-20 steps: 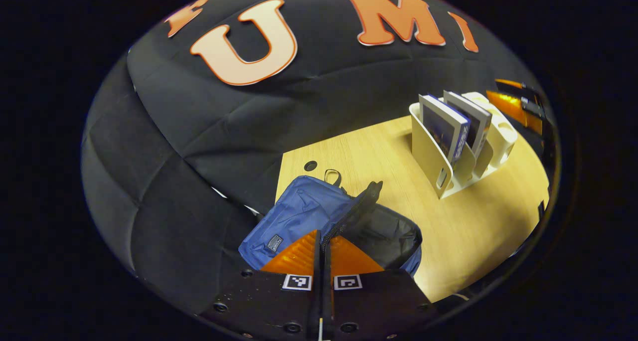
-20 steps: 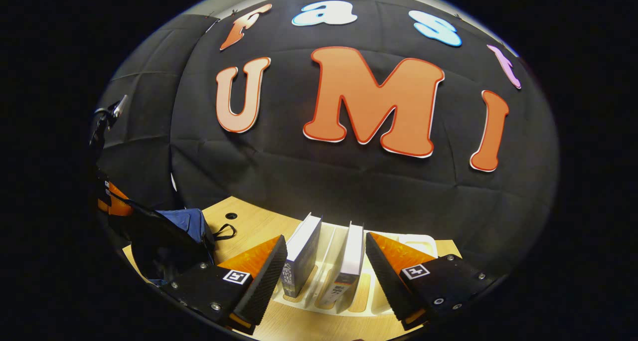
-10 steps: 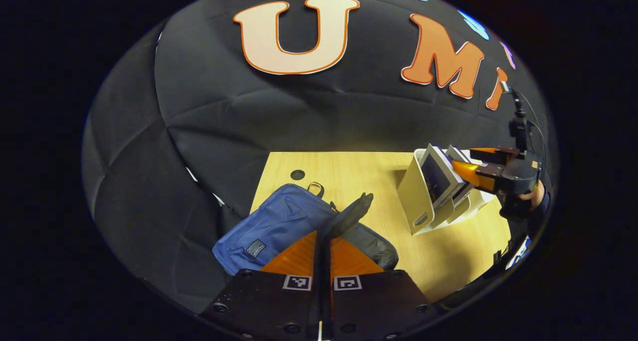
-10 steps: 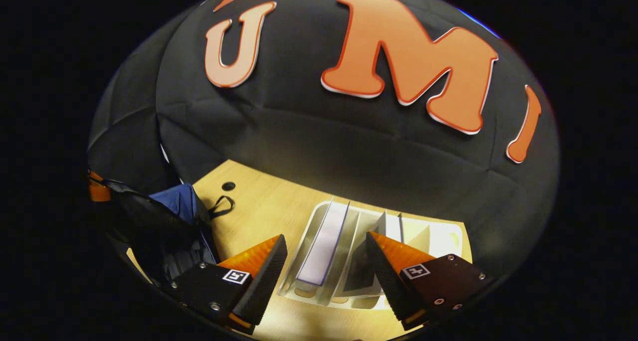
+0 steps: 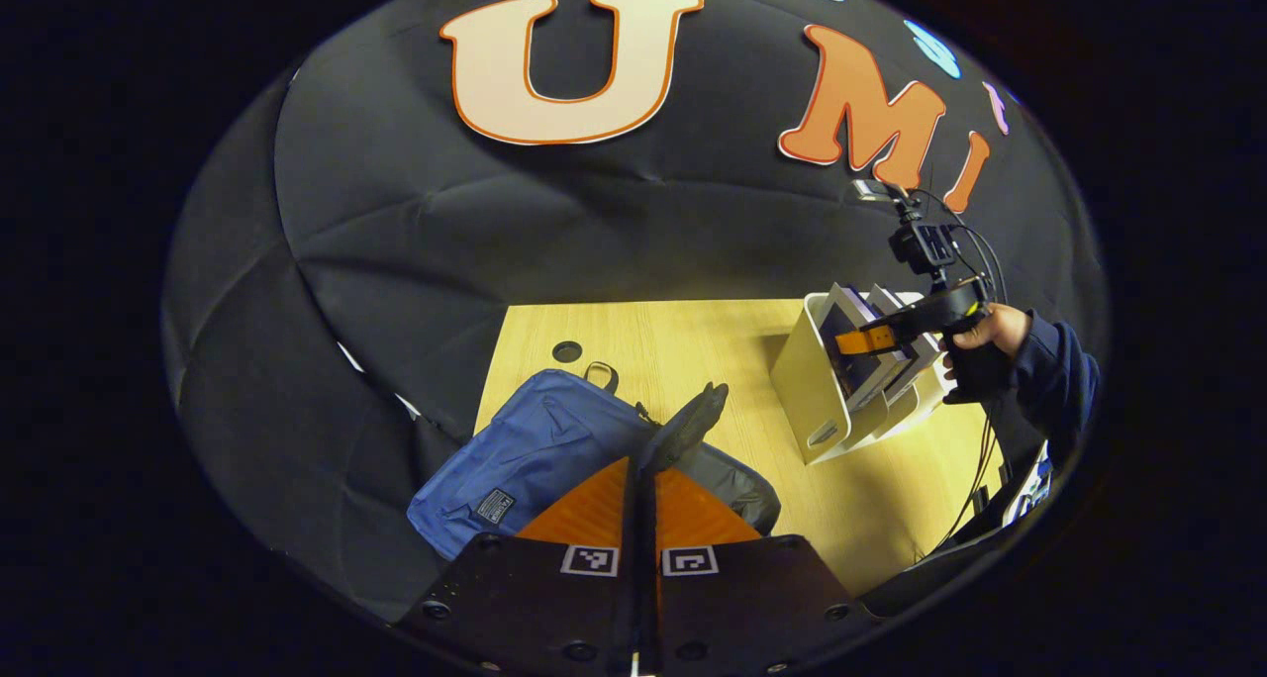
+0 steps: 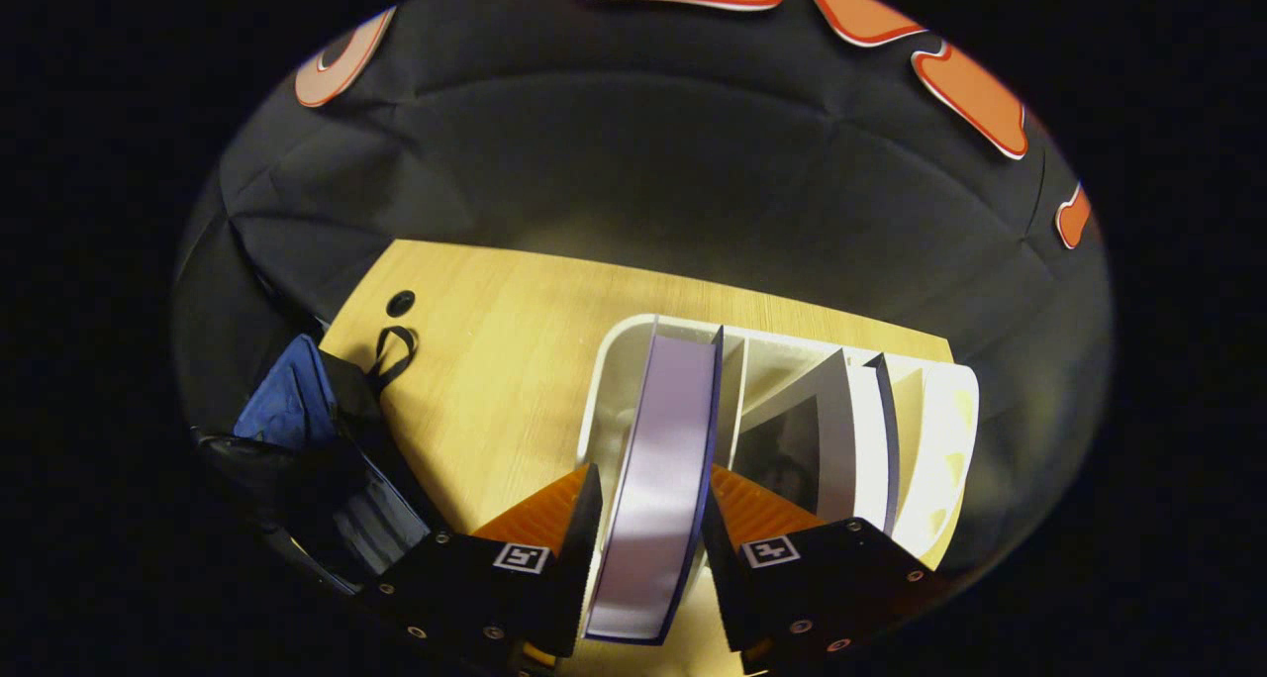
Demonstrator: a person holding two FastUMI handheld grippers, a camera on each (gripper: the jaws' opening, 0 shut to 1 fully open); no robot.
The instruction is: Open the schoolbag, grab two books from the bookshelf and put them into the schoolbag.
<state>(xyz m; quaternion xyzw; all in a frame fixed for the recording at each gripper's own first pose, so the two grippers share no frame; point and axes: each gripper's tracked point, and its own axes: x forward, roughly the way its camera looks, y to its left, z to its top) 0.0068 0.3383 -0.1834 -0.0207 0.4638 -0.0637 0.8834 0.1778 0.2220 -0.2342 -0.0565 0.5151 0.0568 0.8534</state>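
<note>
Left hand-held gripper: fingers pressed together at the bottom of the left gripper view, pinching the dark flap edge of the schoolbag and holding it raised.
Schoolbag: blue, lying on the desk just past the left fingers; its mouth gapes open with a dark lining showing; a small label sits on its front panel and a carry loop points toward the far edge of the desk. In the right gripper view it lies at the left edge.
Right hand-held gripper: fingers narrowed onto either side of the first book, one on each cover; contact looks close on both sides. In the left gripper view it sits over the bookshelf, held by a hand in a dark sleeve.
First book: upright in the leftmost slot of the bookshelf, pale page edge facing the camera.
Second book: standing a slot to the right, leaning.
Bookshelf: white divided rack on the desk, well apart from the schoolbag.
Desk: light wood, with a round cable hole near the far left corner.
</note>
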